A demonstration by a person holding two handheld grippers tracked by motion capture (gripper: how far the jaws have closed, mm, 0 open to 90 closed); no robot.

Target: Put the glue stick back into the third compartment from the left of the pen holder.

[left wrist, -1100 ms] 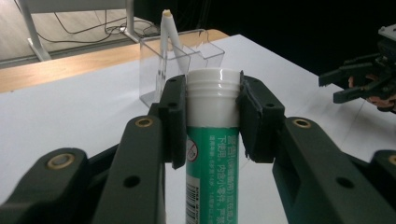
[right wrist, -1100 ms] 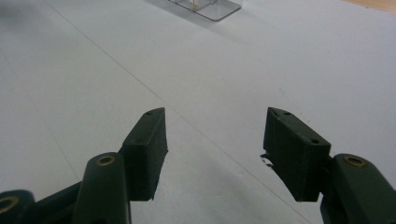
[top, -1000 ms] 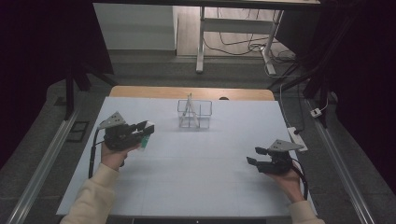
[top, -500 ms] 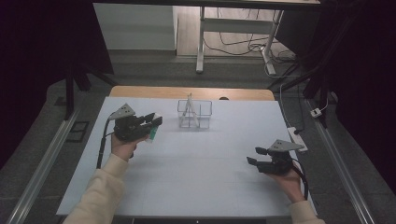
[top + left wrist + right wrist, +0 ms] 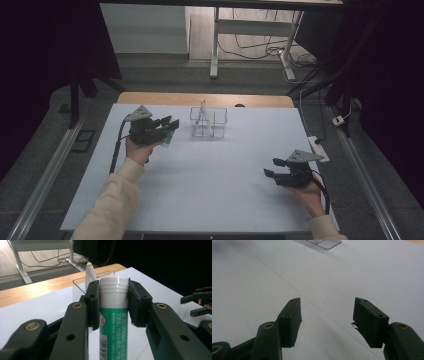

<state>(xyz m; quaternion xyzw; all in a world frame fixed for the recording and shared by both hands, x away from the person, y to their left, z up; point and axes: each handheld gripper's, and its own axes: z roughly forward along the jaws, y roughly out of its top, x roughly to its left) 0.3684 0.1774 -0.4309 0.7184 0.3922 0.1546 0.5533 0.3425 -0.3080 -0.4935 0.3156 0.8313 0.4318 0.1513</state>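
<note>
My left gripper (image 5: 170,124) is shut on a green tube with a white cap (image 5: 113,322), the pads pressing just below the cap; in the high view the green tube (image 5: 170,136) hangs above the table's left part. Right of it a clear plastic holder (image 5: 209,122) stands at the far middle, with a white stick (image 5: 202,114) leaning inside it. In the left gripper view that holder (image 5: 77,288) and stick (image 5: 90,271) rise behind the tube. Near the table's right front my right gripper (image 5: 272,167) stands open with nothing between its fingers, just above the white surface (image 5: 327,312).
A white sheet covers the table (image 5: 215,190), and a strip of bare wood (image 5: 150,97) shows along the far edge. A white power strip (image 5: 318,146) lies at the right edge. Metal rails (image 5: 45,180) run beside the table.
My left gripper has carried the green tube rightward and farther back, toward the clear holder. The right gripper has kept still.
</note>
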